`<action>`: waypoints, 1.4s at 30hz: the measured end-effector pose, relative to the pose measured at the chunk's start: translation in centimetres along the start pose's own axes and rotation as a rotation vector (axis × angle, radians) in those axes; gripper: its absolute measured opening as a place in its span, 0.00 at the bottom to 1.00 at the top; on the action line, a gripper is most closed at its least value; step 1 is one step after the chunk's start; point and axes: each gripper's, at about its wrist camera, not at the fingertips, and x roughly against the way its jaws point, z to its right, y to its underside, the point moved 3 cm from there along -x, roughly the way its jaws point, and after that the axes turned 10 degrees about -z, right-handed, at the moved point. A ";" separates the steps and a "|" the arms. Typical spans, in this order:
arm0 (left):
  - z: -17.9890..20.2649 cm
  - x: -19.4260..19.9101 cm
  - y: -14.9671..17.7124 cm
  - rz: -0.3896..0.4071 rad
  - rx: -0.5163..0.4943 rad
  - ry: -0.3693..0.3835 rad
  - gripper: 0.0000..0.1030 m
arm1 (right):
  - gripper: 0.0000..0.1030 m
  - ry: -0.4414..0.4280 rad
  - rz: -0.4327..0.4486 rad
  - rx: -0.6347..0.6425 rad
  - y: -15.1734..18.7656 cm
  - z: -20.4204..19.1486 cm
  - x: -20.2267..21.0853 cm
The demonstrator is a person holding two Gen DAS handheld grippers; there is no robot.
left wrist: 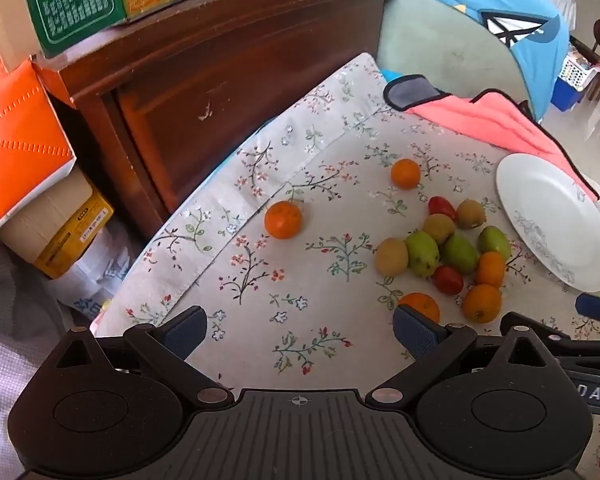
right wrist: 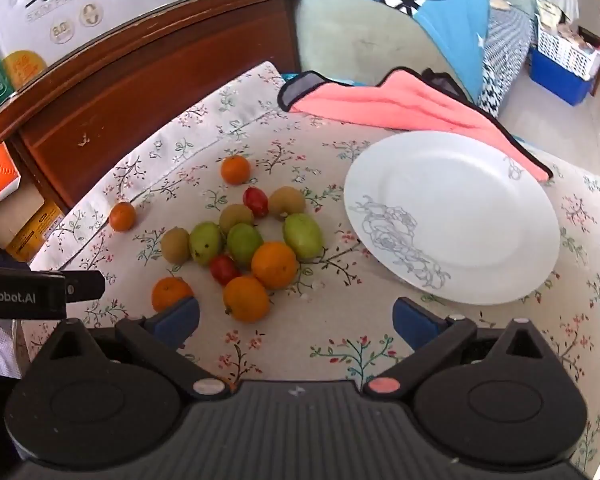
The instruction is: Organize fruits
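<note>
Both tongs, left tongs (left wrist: 300,330) and right tongs (right wrist: 296,318), gape wide, empty, above the counter (right wrist: 340,344); fruits (right wrist: 240,240) lie loose, plate (right wrist: 460,184) bare: sorting unstarted.

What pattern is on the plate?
White plate with a grey line-drawn floral design near its rim; clearest in the right wrist view.

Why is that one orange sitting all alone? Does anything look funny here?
Two oranges have strayed from the fruit pile: one near the tablecloth's fold, another behind the heap. The white plate holds no fruit yet, and its far rim rests on the pink cloth. Nothing looks spilled or broken.
</note>
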 end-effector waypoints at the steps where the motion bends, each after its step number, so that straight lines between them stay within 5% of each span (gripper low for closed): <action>1: 0.1 0.1 0.0 0.001 -0.005 0.000 0.97 | 0.99 0.011 -0.008 -0.007 0.0 0.0 0.1; 7: 0.8 -0.2 0.5 -0.054 -0.023 -0.020 0.97 | 0.99 0.044 -0.077 -0.067 0.5 -0.2 1.2; 11: 1.2 -0.4 0.9 -0.067 -0.034 -0.033 0.97 | 0.99 0.014 -0.049 -0.099 0.6 0.0 1.2; 23: 2.3 -1.1 1.2 -0.089 -0.060 -0.068 0.97 | 0.99 0.137 -0.092 -0.072 0.1 0.1 1.2; 42: 2.6 -1.4 1.2 -0.084 -0.070 -0.110 0.97 | 0.99 0.171 -0.126 -0.037 0.2 -0.5 0.7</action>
